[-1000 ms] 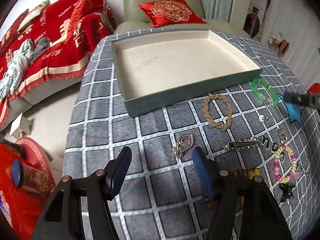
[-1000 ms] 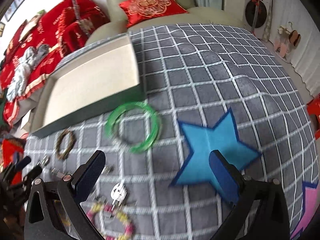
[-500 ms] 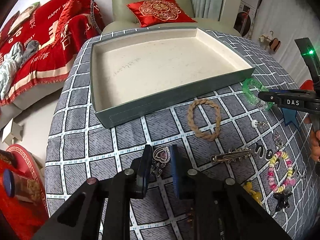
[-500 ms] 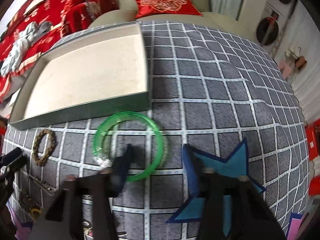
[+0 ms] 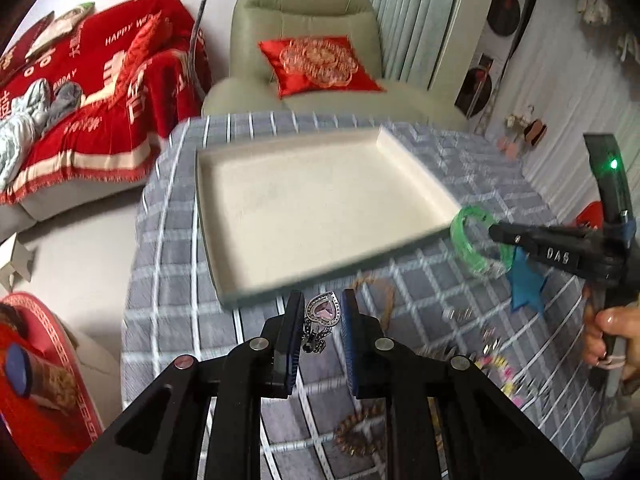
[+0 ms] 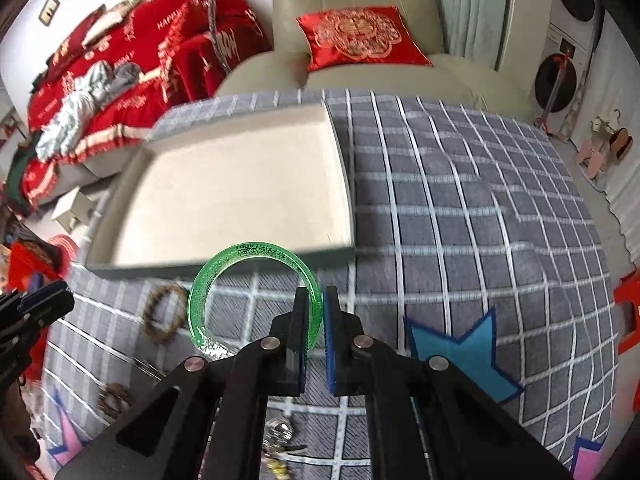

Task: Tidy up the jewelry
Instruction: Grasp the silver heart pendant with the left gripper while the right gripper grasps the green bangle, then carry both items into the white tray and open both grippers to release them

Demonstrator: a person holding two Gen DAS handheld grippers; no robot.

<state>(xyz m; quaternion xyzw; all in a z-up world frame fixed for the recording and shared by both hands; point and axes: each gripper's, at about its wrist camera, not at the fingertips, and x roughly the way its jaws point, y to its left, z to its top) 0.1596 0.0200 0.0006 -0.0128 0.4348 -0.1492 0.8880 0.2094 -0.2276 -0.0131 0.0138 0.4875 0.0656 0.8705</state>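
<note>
My left gripper [image 5: 321, 305] is shut on a silver heart pendant [image 5: 322, 312] with a pink stone, held above the checked cloth just short of the tray's near wall. The shallow cream-lined tray [image 5: 224, 280] lies beyond it with nothing in it. My right gripper [image 6: 316, 300] is shut on the rim of a green bangle [image 6: 208, 284], lifted off the cloth in front of the tray [image 6: 344, 184]. In the left wrist view the right gripper [image 5: 494, 234] and the bangle [image 5: 466, 240] hang by the tray's right corner.
A braided rope bracelet [image 6: 162, 316], a bead bracelet [image 5: 356, 432] and other small jewelry lie on the grey checked cloth [image 6: 460, 208]. A blue felt star [image 6: 460, 356] lies to the right. A green armchair with a red cushion [image 6: 360, 36] stands behind the table.
Both grippers closed, the left on the heart pendant and the right on the green bangle, then rose with them off the cloth toward the tray.
</note>
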